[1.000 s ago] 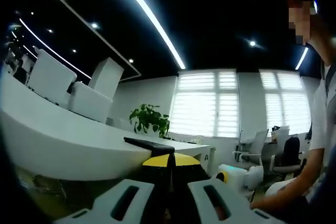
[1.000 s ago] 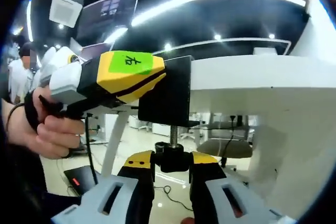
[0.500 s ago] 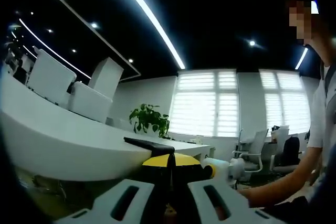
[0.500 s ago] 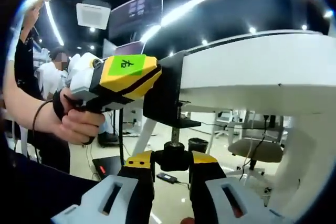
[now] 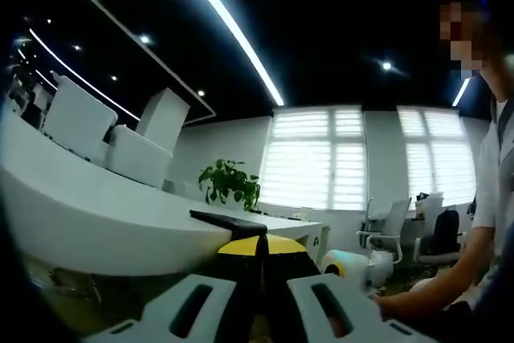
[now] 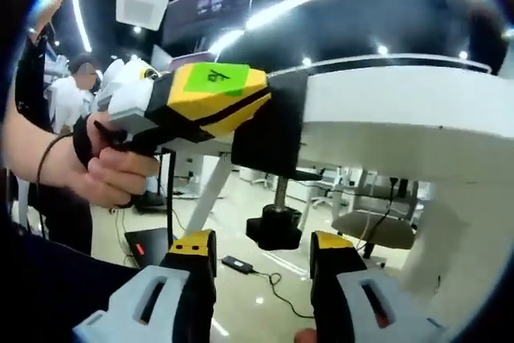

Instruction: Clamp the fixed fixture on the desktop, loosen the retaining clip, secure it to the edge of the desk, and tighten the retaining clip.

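Observation:
In the left gripper view my left gripper is shut on the black clamp fixture, whose top plate lies over the edge of the white desk. The right gripper shows low on the right, under the desk. In the right gripper view, from below, the left gripper holds the fixture's black body against the desk's edge. A threaded screw hangs down to a black knob. My right gripper is open, its yellow-tipped jaws apart on either side of the knob and not touching it.
A potted plant, white partitions and office chairs stand beyond the desk. Under it are a slanted desk leg, a cable and a small device on the floor. A person's hand holds the left gripper.
My right gripper was shut on the knob and has now opened, its jaws spread off it. The right view has shifted a little. The left gripper still holds the fixture in place.

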Demonstrator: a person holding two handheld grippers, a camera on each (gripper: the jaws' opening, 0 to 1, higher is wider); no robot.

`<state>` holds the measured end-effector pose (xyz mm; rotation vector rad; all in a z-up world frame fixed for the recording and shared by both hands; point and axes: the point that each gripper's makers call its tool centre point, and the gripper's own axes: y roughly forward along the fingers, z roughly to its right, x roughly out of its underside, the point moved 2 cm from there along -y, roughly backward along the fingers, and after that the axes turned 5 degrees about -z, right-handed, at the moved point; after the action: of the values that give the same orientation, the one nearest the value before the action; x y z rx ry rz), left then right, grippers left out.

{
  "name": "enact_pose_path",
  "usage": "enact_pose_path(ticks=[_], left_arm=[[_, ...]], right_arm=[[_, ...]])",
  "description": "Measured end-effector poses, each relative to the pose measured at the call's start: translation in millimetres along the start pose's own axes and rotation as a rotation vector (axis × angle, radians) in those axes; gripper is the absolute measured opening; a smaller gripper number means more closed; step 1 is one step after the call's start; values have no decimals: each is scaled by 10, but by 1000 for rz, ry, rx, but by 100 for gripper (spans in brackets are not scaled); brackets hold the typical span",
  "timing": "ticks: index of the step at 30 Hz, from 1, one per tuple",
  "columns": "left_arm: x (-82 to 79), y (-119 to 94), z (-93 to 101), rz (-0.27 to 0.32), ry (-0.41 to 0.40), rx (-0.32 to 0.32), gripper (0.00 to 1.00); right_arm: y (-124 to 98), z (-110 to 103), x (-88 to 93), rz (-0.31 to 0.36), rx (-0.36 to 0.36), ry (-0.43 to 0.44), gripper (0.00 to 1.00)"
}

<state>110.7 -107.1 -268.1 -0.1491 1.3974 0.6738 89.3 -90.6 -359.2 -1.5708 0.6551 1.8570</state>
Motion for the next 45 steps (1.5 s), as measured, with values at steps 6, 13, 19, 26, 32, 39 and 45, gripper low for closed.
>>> enact_pose_path(ticks=[6,13,19,26,32,39,45], left_arm=[[21,-4,17,0,-4,1,2],[29,-4,21,-11,-3,-5,2],[34,-8,26,2,-14,-3,2],[34,-6,40,-8,-5,0,2],[34,-8,54,-7,-7,-3,2],[35,-10,68,-8,-7,0,2],[42,-11,80,3,-18,2,2]], right_arm=[[-338,90,-61,13,425,133,48],[-245,26,-165,39,491,65,47],[-89,9,-146,22,518,41,43],[-8,131,-104,-15,560,39,28],[-25,149,-85,-15,538,62,24],[-3,143,-91,54,343,72,24],[13,198,-70,52,166,61,24]])
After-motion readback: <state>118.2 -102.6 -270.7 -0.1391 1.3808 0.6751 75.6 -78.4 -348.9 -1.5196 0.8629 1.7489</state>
